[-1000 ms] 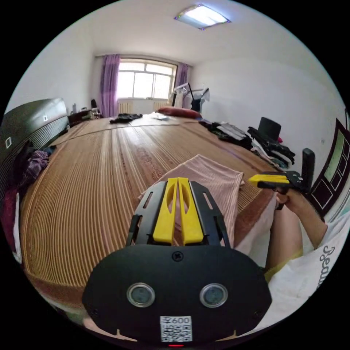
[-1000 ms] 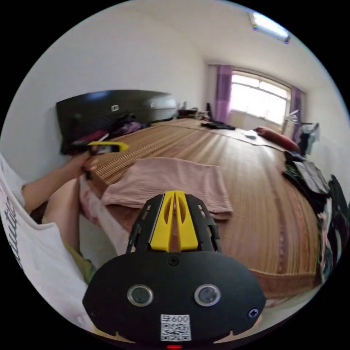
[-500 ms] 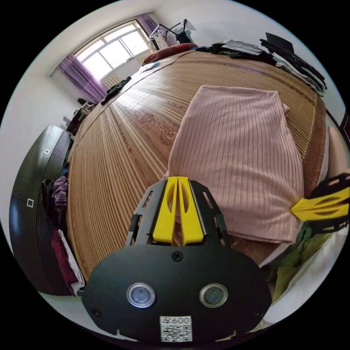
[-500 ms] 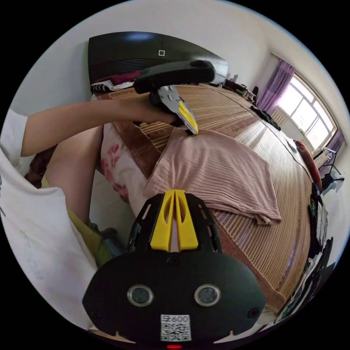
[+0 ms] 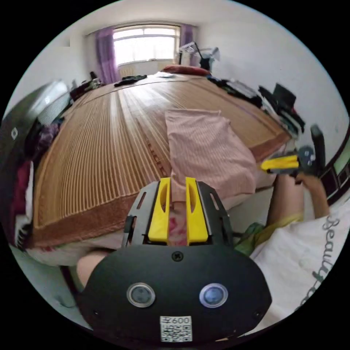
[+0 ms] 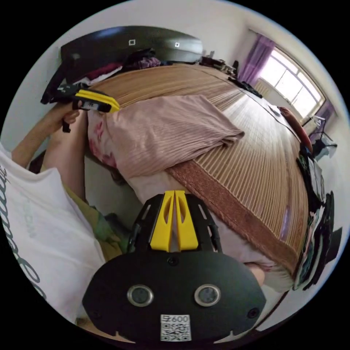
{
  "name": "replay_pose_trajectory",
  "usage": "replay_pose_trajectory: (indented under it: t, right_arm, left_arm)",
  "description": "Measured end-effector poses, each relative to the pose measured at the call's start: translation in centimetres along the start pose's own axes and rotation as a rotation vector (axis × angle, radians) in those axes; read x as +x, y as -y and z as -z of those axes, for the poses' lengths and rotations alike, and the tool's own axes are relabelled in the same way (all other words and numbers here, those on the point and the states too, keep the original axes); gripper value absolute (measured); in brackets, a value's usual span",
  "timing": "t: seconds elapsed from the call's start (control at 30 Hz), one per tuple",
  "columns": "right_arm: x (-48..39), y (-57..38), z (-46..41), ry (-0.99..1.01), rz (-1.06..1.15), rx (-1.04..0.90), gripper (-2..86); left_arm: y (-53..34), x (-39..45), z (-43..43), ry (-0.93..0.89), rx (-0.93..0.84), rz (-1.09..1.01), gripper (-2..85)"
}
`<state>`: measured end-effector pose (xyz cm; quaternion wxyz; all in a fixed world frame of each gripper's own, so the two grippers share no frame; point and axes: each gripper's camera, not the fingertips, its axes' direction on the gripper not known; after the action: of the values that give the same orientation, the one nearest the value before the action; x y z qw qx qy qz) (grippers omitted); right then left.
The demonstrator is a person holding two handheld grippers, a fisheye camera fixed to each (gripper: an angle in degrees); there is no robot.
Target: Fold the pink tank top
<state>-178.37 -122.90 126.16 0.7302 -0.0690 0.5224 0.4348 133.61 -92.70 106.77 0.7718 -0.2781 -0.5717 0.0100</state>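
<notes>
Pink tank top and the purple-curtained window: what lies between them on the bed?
In the left gripper view, bare woven bamboo mat runs from the folded pink ribbed tank top toward the window, with dark clothing at the far edge.

One folded, ribbed pink tank top (image 5: 207, 153) lies on one wide bed covered by a striped bamboo mat (image 5: 109, 135), and one dark red pillow (image 5: 184, 70) sits at the far end. Two black grippers with yellow jaws are held up, the left gripper (image 5: 177, 180) and the right gripper (image 6: 174, 193). One window (image 5: 144, 43) is flanked by two purple curtains (image 5: 105, 54), and one dark glossy headboard (image 6: 120, 45) stands along the wall.
</notes>
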Motion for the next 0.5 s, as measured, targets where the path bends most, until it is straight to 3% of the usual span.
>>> replay_pose_trajectory:
  t: [0.17, 0.23, 0.37, 0.5]
  right_arm:
    - [5.3, -6.8, 2.6, 0.1, -0.161, 0.278, -0.3]
    - [7.3, -8.5, 2.4, 0.176, -0.2, 0.317, 0.5]
    - [11.0, -11.7, 0.6, 0.297, -0.291, 0.311, 4.7]
    - [12.3, -14.6, -1.1, 0.339, -0.283, 0.332, 5.8]
  left_arm:
    - [2.3, -9.4, 3.2, -0.448, -0.009, 0.276, 10.5]
    - [3.1, -10.8, 3.3, -0.521, -0.05, 0.292, 10.6]
    - [4.6, -11.4, 5.2, -0.595, -0.105, 0.246, 7.7]
    - [4.9, -12.0, 7.7, -0.508, -0.093, 0.237, 3.9]
